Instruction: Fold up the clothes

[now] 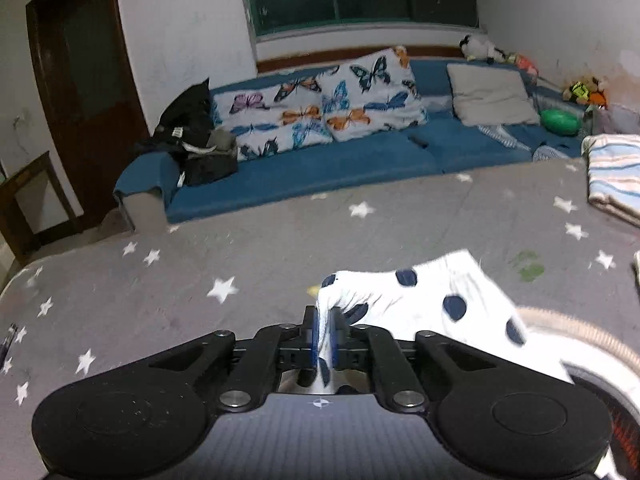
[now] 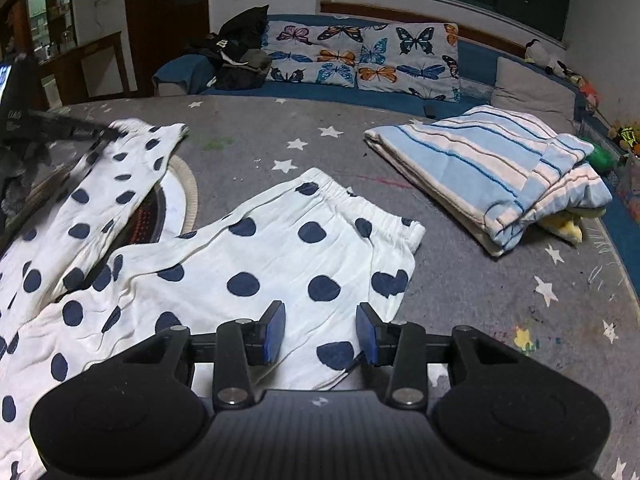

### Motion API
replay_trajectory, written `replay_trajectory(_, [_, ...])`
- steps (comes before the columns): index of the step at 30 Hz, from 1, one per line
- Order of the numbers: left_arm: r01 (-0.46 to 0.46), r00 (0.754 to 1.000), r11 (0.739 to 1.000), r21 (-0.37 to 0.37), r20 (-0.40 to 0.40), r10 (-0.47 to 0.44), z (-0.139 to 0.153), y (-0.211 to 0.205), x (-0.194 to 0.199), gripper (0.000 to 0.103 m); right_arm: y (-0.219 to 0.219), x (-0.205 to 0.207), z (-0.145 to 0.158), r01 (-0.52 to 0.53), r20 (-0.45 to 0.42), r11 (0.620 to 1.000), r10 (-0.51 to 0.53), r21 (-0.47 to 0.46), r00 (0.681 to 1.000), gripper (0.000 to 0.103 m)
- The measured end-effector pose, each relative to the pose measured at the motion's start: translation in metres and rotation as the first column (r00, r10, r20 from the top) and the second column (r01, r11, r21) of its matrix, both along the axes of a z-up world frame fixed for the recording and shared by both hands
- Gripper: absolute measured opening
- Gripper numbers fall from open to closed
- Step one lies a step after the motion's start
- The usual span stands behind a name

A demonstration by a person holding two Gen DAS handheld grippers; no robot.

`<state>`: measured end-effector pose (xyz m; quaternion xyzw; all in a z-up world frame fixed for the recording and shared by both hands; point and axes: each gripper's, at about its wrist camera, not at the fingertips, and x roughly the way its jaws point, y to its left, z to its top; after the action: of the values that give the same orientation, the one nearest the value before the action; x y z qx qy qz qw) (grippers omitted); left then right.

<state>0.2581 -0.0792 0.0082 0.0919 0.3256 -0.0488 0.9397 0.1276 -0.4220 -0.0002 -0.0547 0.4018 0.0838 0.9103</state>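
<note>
A white garment with dark blue dots [image 2: 280, 260] lies spread on the grey star-patterned cover [image 2: 480, 280], elastic waistband at the far right. One long leg [image 2: 100, 184] rises to the upper left toward a dark, blurred shape at the frame edge. My left gripper [image 1: 326, 320] is shut on a bunched edge of this dotted garment [image 1: 432, 300], with fabric pinched between the blue pads. My right gripper [image 2: 321, 332] hovers open just over the garment's near hem; its blue pads [image 2: 276, 332] stand apart and press on nothing.
A folded blue-and-white striped blanket [image 2: 492, 168] lies at the right on the cover. A round object with a beige rim [image 2: 188, 188] sits partly under the garment. Behind is a blue sofa [image 1: 320, 168] with butterfly cushions [image 1: 320, 108] and a black bag [image 1: 192, 128].
</note>
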Motion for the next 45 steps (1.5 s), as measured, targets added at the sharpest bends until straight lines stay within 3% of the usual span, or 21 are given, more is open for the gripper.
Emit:
replay_trajectory(2, [0.005,1.0,1.0,-0.012,-0.004,-0.005,0.002,0.004,-0.008,0.011,0.0,0.0,0.001,0.006,0.005,1.0,-0.006,0.002,1.0,0.039])
replay_trajectory(5, [0.029,1.0,0.999,-0.028,0.007,-0.029,0.012,0.007,-0.03,0.022,-0.002,-0.002,0.005,0.015,0.017,1.0,-0.016,0.01,1.0,0.039])
replay_trajectory(7, [0.055,0.998,0.997,-0.046,0.016,-0.054,0.02,0.009,-0.048,0.037,-0.003,-0.007,0.008,0.019,0.021,1.0,-0.019,0.016,1.0,0.039])
replay_trajectory(12, [0.133,0.991,0.989,-0.068,0.032,-0.131,0.036,0.009,-0.109,0.048,-0.003,-0.021,0.01,0.029,0.03,0.999,-0.03,0.02,0.999,0.039])
replay_trajectory(19, [0.186,0.983,0.978,-0.092,0.021,-0.185,0.042,0.014,-0.202,0.053,-0.001,-0.044,0.009,0.06,0.034,0.997,-0.062,0.04,0.997,0.039])
replay_trajectory(32, [0.123,0.992,0.984,-0.129,0.019,-0.121,0.035,0.048,-0.327,0.055,0.019,-0.078,0.011,0.068,0.073,0.995,-0.074,0.077,0.995,0.04])
replay_trajectory(42, [0.129,0.991,0.98,-0.149,-0.015,-0.133,0.019,0.051,-0.352,0.053,0.022,-0.122,0.022,0.042,0.106,0.997,-0.05,0.07,0.993,0.041])
replay_trajectory(45, [0.132,0.991,0.98,-0.148,-0.018,-0.136,0.016,0.051,-0.354,0.048,0.023,-0.139,0.024,0.035,0.106,0.997,-0.042,0.075,0.993,0.041])
